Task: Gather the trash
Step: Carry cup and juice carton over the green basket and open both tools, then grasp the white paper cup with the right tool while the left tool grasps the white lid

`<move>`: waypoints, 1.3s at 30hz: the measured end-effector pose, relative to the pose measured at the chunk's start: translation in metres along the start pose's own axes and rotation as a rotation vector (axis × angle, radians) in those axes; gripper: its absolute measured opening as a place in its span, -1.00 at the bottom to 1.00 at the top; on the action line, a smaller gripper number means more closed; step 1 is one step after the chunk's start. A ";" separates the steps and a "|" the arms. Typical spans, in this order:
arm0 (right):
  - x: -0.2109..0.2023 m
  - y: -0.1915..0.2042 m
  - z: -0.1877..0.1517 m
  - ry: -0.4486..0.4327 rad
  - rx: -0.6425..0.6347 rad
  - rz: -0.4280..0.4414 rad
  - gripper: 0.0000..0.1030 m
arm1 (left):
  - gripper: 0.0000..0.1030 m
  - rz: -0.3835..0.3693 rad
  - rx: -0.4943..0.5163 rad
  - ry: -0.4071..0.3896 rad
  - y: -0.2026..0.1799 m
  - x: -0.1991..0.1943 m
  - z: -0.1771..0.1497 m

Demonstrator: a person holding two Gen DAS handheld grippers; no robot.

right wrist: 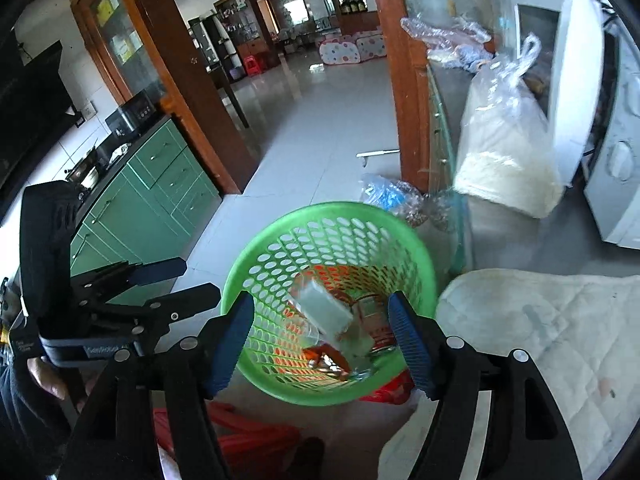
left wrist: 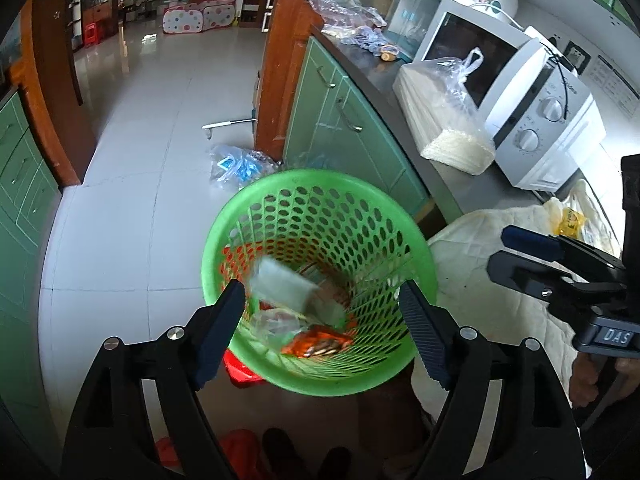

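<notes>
Both poised over the green bin so drops land inside: left gripper spread wide, empty; right gripper likewise released, gripping nothing; pale packet blurred, within the bin's mouth, above wrappers at its bottom.

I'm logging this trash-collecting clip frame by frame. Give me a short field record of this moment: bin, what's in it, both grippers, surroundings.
bin: green perforated basket on the floor beside the green cabinets
contents: pale blurred packet, clear plastic wrap, orange wrapper
left gripper: open, above the basket, holding nothing
right gripper: open, above the basket, holding nothing
counter: bagged white block, microwave, quilted cloth
floor: plastic bag behind the basket
</notes>
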State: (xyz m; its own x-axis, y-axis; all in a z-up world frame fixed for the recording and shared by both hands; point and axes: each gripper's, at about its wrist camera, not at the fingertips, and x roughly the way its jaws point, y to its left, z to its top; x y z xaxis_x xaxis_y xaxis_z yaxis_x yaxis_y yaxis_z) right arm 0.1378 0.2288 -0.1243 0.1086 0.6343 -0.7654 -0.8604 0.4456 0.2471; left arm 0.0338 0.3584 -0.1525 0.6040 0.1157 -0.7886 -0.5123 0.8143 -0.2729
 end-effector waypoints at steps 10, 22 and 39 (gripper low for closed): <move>-0.065 -0.042 -0.033 -0.066 0.064 -0.080 0.41 | 0.57 -0.029 0.058 -0.015 -0.036 -0.010 0.002; -0.166 -0.147 -0.106 -0.123 0.246 -0.314 0.43 | 0.60 -0.099 0.152 0.020 -0.108 0.001 -0.007; -0.245 -0.296 -0.157 -0.103 0.471 -0.556 0.43 | 0.60 -0.229 0.352 0.114 -0.261 0.031 -0.015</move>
State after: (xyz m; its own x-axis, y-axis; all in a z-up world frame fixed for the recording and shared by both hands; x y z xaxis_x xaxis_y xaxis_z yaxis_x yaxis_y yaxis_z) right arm 0.2874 -0.1577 -0.1029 0.5326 0.2816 -0.7982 -0.3624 0.9281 0.0856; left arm 0.1770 0.1407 -0.1136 0.5965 -0.1383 -0.7906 -0.1217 0.9581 -0.2594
